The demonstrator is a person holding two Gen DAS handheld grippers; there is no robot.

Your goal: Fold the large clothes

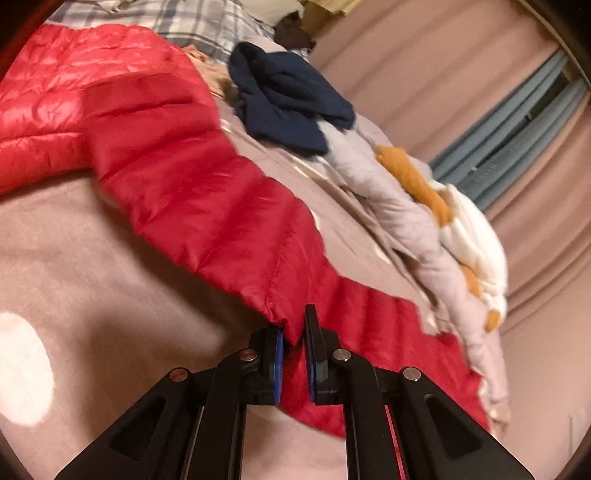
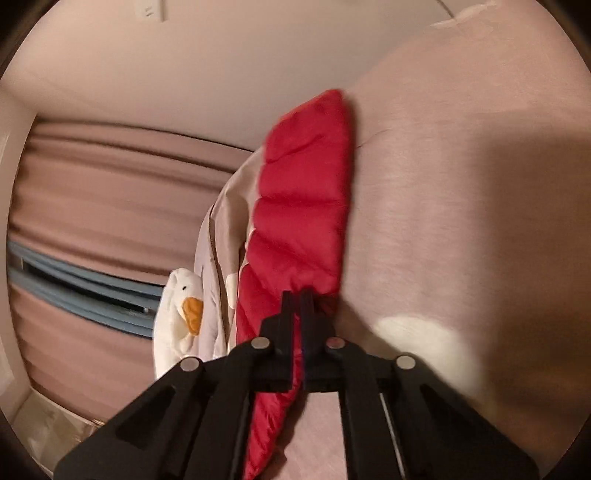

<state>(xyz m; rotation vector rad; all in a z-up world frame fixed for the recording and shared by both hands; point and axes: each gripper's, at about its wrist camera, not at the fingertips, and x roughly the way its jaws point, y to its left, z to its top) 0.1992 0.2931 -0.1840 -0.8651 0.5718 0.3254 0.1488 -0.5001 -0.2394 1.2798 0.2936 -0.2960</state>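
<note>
Left tool [image 1: 293, 345]: clamped on the cuff end of a sleeve of the red puffer jacket [image 1: 177, 177]; red fabric sits pinched between the blue pads.
Right tool [image 2: 297, 306]: jaws drawn tight together on a gathered edge of the same red puffer jacket [image 2: 303, 206].
Jacket, place: spread on the bed [image 1: 92, 258], over a pinkish-brown cover; the sleeve runs from the body at upper left down to the left tool.
Left wrist view only: the jacket's broad quilted body; a dark navy garment [image 1: 288, 99] crumpled beyond it; a plaid cloth [image 1: 192, 22] at the far end of the bed; a rumpled pale quilt [image 1: 399, 206] along the bed's far side.
Right wrist view only: a narrow red quilted strip standing up from the tool; the white goose toy [image 2: 177, 314] with its orange beak, beside the bed edge; a wall switch plate [image 2: 149, 11] high up.
Both views: pink curtains [image 2: 110, 184] with a grey-blue band across them.
Containers: none to be made out in either view.
</note>
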